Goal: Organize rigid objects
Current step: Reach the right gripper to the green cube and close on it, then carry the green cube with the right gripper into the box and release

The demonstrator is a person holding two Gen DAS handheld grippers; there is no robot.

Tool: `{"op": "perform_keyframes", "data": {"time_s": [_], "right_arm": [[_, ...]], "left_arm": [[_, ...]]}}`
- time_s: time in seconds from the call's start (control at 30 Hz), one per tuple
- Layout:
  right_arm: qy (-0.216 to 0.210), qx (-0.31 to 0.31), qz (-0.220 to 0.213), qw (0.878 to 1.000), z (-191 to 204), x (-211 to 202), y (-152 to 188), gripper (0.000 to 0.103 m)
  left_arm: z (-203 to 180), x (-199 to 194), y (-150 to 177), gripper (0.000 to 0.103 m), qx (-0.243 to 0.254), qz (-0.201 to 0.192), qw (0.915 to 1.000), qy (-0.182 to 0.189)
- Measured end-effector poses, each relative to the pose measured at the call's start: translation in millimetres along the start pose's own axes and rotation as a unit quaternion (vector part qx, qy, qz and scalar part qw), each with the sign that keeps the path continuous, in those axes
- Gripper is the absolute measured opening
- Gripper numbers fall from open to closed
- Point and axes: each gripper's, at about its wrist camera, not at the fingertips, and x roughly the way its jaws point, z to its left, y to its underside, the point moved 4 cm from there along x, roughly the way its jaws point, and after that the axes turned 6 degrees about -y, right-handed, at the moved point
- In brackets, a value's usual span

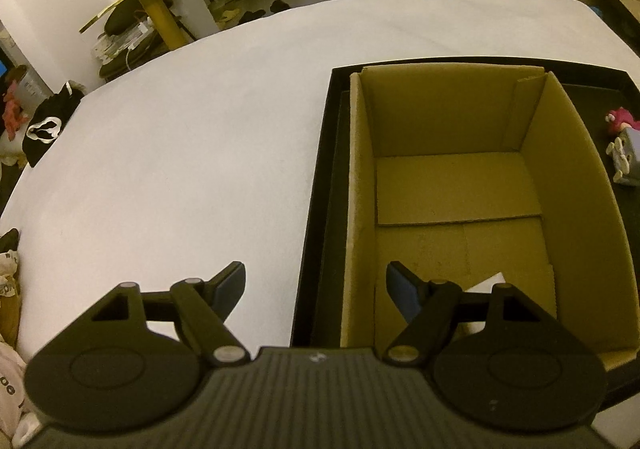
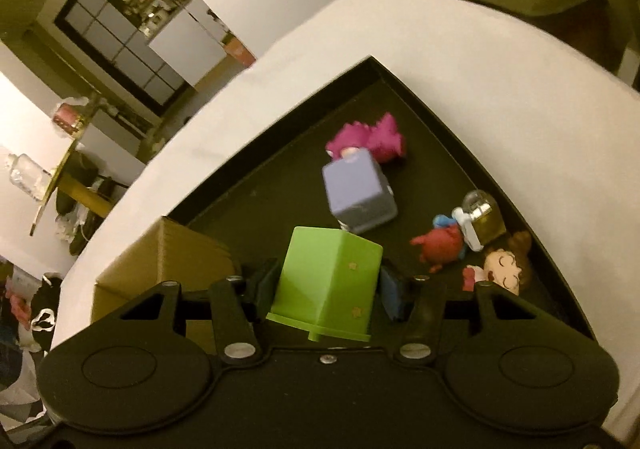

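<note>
In the left wrist view, the left gripper [image 1: 316, 291] is hovering with its jaws spread wide and nothing between them, straddling the near left wall of an open brown cardboard box [image 1: 560, 185] that is sitting inside a shallow black tray [image 1: 320, 185] on a white-covered surface [image 1: 180, 137]. The box is showing a bare floor apart from a white scrap of paper [image 1: 486, 283] near its front edge, partly hidden behind the gripper — so nothing appears to be sorted into it yet. At the far right of this view, a pink figure and a grey-lilac cube toy [image 1: 628, 159] are lying in the tray outside the box. In the right wrist view, the right gripper [image 2: 328, 289] is squeezing a bright green plastic block with small star marks [image 2: 328, 283] between its pads, lifted above the tray with the box corner just to its left. Lying loose in the tray beyond it are a lilac cube toy [image 2: 360, 195], a magenta spiky figure [image 2: 380, 137], a red-and-blue figure [image 2: 442, 245], a small glass bottle with yellowish liquid [image 2: 482, 219] and a brown-haired doll head [image 2: 504, 269]. Judging by this, the sorting is only beginning: the green block looks like the first piece heading for the box, and the rest is waiting.
</note>
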Motion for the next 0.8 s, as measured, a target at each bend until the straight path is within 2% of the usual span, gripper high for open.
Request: {"op": "perform_keyframes", "data": {"time_s": [0.3, 0.47, 0.8], "right_arm": [[0.004, -0.047, -0.030, 0.998, 19, -6, -5, 0.051], [-0.012, -0.093, -0.048, 0.994, 41, -9, -8, 0.051], [-0.042, -0.190, -0.040, 0.980, 92, -9, -4, 0.051]], "left_arm": [[7, -1, 1, 0.076, -0.006, -0.001, 0.9997, 0.023], [14, 3, 1, 0.076, -0.014, 0.003, 0.9993, 0.034], [20, 9, 1, 0.076, -0.030, -0.004, 0.9986, 0.043]]}}
